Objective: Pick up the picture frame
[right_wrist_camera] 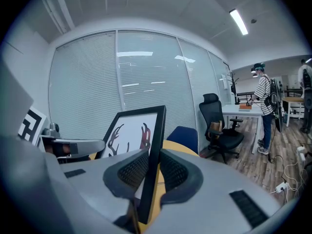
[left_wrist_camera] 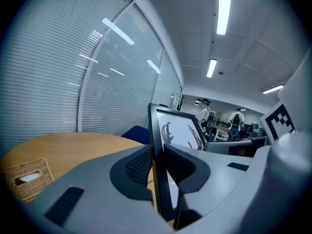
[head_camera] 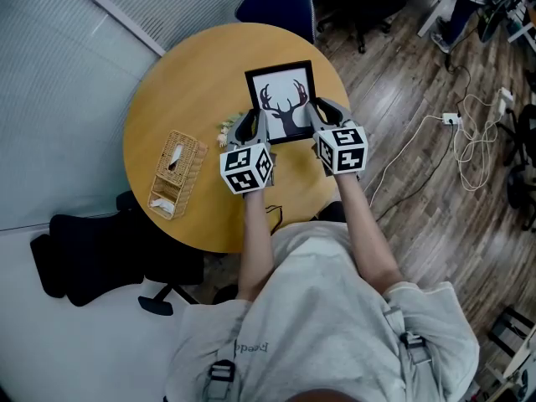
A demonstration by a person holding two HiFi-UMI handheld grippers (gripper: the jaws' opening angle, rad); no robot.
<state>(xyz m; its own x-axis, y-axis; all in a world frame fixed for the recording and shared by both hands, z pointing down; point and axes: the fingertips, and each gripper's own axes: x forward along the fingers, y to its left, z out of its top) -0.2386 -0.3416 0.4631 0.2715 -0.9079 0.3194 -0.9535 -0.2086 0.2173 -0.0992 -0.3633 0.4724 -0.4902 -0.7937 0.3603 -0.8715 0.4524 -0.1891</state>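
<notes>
The picture frame [head_camera: 282, 99] is black-edged with a deer-antler print on white, and it is over the far part of the round wooden table [head_camera: 193, 90]. My left gripper [head_camera: 254, 124] is shut on its left edge and my right gripper [head_camera: 322, 114] is shut on its right edge. In the left gripper view the frame [left_wrist_camera: 178, 130] runs edge-on between the pads of the left gripper [left_wrist_camera: 157, 167]. The right gripper view shows the frame [right_wrist_camera: 134, 130] clamped the same way in the right gripper [right_wrist_camera: 152, 167]. Whether its lower edge touches the table is hidden.
A wicker tissue box [head_camera: 177, 172] lies on the table's left side, and a small pale sprig [head_camera: 226, 130] lies beside the left gripper. A blue chair [head_camera: 276, 5] stands behind the table and a black chair [head_camera: 92, 262] at the near left. Cables [head_camera: 469, 132] trail over the wood floor. A person [right_wrist_camera: 263, 106] stands far right.
</notes>
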